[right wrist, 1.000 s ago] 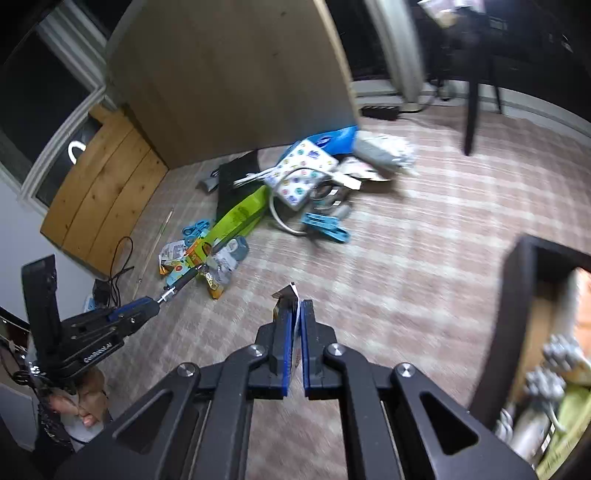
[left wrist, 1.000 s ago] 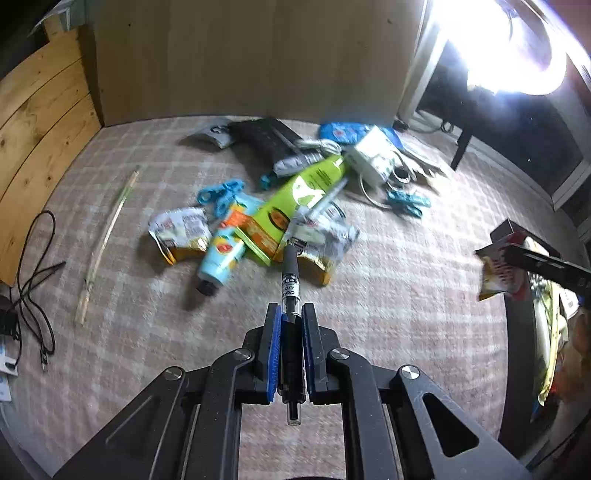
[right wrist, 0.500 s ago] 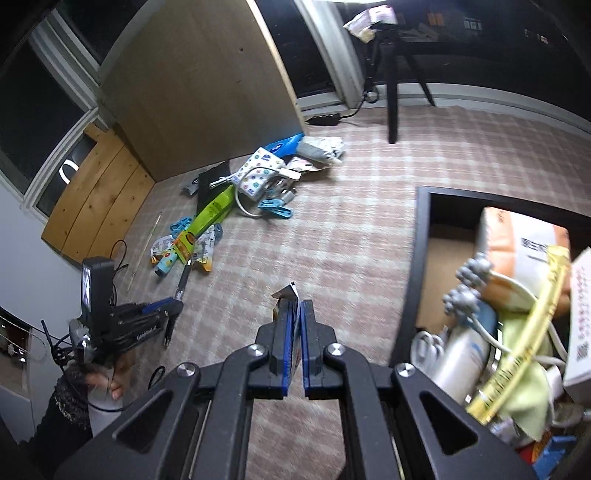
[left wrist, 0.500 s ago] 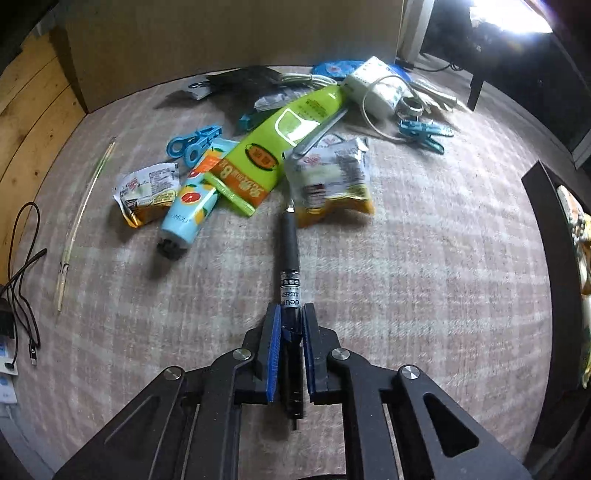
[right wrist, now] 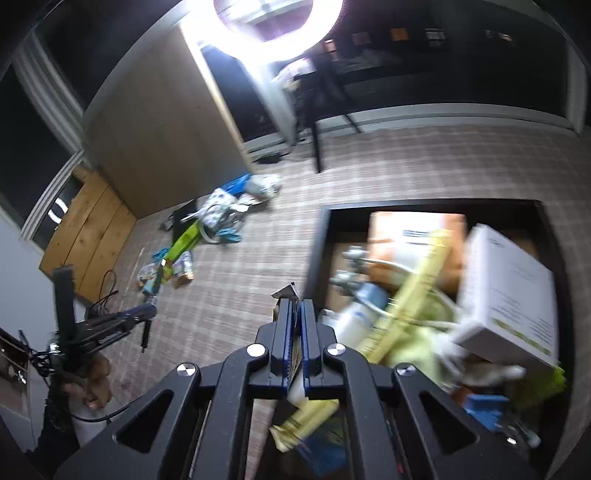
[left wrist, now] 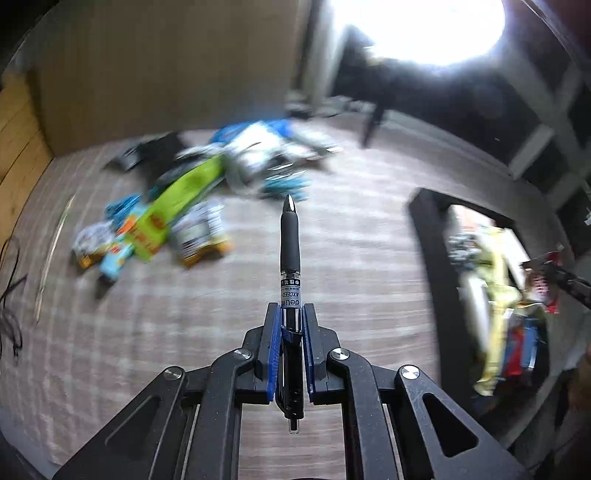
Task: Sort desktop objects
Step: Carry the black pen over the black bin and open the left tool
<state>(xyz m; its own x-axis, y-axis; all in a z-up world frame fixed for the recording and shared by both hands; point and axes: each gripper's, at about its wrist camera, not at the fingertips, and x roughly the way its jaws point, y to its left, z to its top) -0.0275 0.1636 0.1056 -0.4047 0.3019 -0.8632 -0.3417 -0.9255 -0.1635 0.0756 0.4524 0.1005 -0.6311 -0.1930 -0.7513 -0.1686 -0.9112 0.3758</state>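
A black pen (left wrist: 290, 240) points forward from my left gripper (left wrist: 291, 314), which is shut on its barrel above the checked cloth. From the right wrist, that left gripper (right wrist: 144, 314) and its pen (right wrist: 146, 334) hang at the far left. My right gripper (right wrist: 295, 306) is shut on a snack packet (right wrist: 306, 417) whose corner pokes out above the jaws. It hovers at the near left edge of the black box (right wrist: 321, 236). The same box (left wrist: 424, 229) lies to the right of the pen. The blurred pile of desktop objects (left wrist: 184, 206) lies left of the pen.
The box holds a white carton (right wrist: 506, 291), an orange bag (right wrist: 410, 229), a yellow packet (right wrist: 410, 291) and more. A wooden board (left wrist: 166, 74) stands behind the pile. Cables (left wrist: 11, 288) and a thin stick (left wrist: 55, 243) lie far left. A ring light (right wrist: 277, 22) glares.
Both grippers have swung right toward the black box. The left one carried the pen away from the pile. The right one, with its packet, has come right up to the box's edge.
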